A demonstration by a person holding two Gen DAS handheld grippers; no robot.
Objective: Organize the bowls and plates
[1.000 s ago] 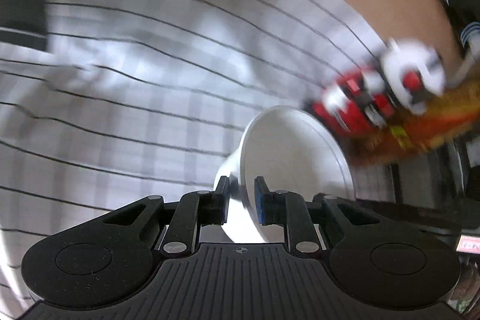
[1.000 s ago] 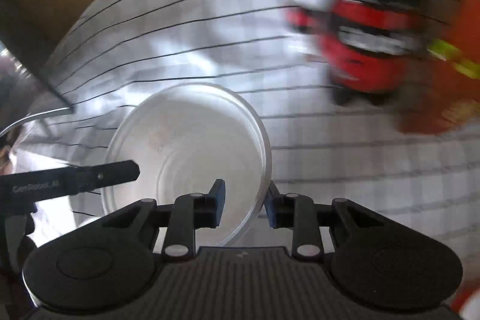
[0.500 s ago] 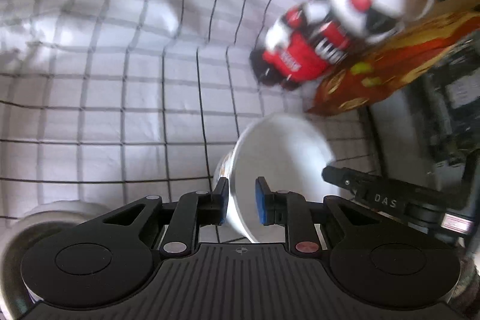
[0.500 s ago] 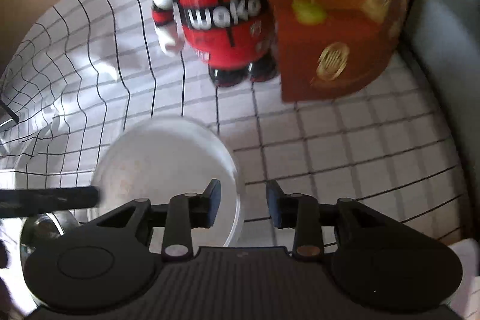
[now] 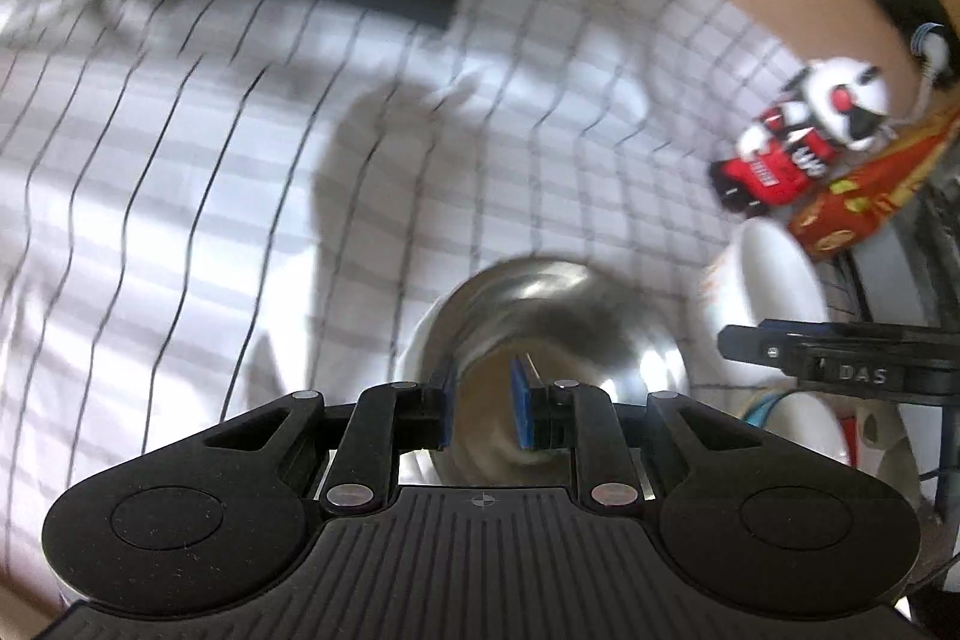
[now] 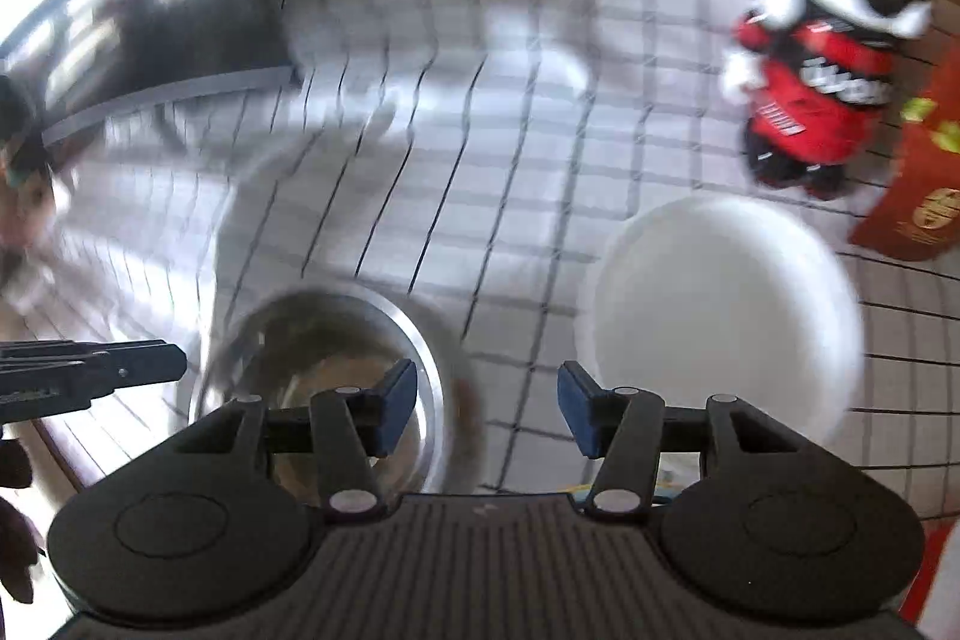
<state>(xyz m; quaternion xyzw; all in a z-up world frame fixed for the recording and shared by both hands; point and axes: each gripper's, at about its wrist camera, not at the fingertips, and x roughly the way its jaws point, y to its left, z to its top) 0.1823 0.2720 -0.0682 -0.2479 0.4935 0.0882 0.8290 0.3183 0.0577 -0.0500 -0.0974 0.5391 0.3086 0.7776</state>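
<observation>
My left gripper [image 5: 480, 403] pinches the steel bowl [image 5: 558, 316] rim for stacking; my right gripper [image 6: 487, 409], jaws opening and empty, has released the white bowl [image 6: 720, 304].

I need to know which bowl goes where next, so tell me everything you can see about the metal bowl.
The metal bowl is round, shiny and steel-looking, with a bright rolled rim and a reflective, seemingly empty inside. It sits upright on the checked tablecloth, left of the white bowl and apart from it. In the left wrist view the left gripper straddles its near wall; whether the pads press it is blurred. The right gripper, jaws opening, holds nothing.
</observation>
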